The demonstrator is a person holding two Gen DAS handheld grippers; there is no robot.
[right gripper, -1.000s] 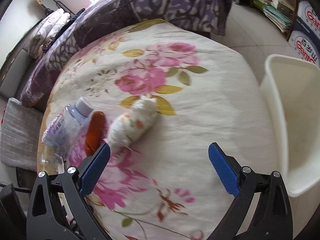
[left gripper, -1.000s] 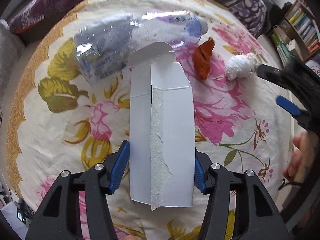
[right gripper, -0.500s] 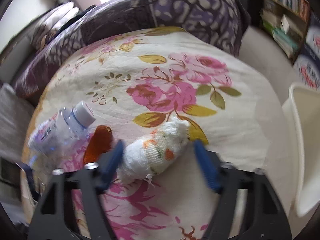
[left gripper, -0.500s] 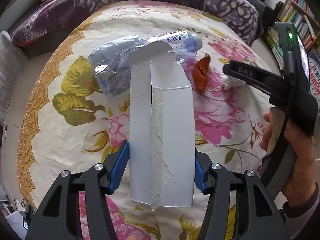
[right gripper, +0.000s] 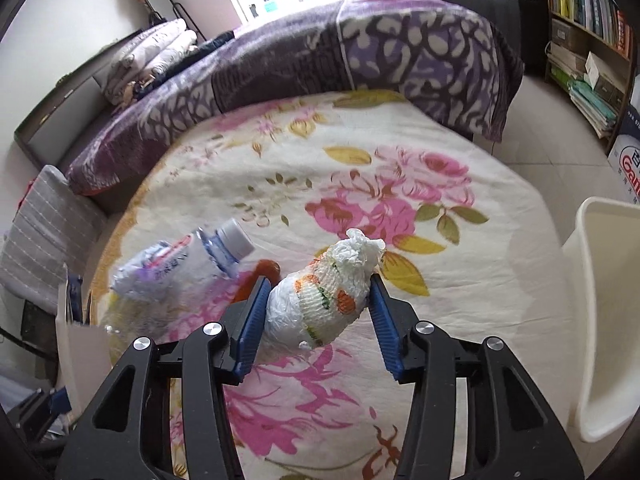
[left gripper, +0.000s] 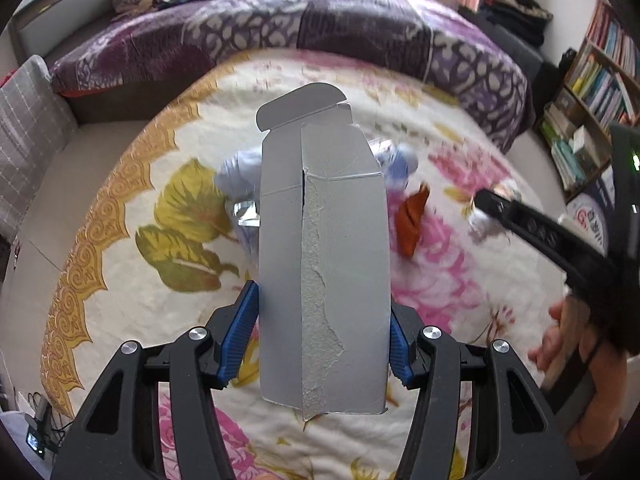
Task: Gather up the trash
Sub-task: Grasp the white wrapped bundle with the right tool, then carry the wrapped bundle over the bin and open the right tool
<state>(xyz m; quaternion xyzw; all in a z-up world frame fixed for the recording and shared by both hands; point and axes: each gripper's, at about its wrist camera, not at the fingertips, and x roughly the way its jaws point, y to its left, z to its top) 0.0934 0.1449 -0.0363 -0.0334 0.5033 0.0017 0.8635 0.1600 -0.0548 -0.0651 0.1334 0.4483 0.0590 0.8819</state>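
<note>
My left gripper [left gripper: 322,320] is shut on a flattened white carton [left gripper: 320,220] and holds it upright above the floral bed cover [left gripper: 160,128]. Behind the carton lie a crushed plastic bottle [left gripper: 236,176] and an orange wrapper [left gripper: 412,216]. My right gripper [right gripper: 316,320] has a crumpled white paper wad [right gripper: 328,292] with orange and green marks between its blue pads. Its jaws are closing, both pads press the wad, and the wad is raised off the cover. In the right wrist view the bottle [right gripper: 184,264] and the wrapper [right gripper: 260,272] lie to the left.
A white plastic bin [right gripper: 608,320] stands on the floor off the bed's right edge. A purple patterned quilt [right gripper: 320,60] is bunched along the far side. Bookshelves [right gripper: 588,20] line the right wall. A person's hand [left gripper: 568,328] holds the right gripper.
My right gripper went from wide open to closed around the paper wad and lifted it. My left gripper rose with the carton, so the bed looks farther away.
</note>
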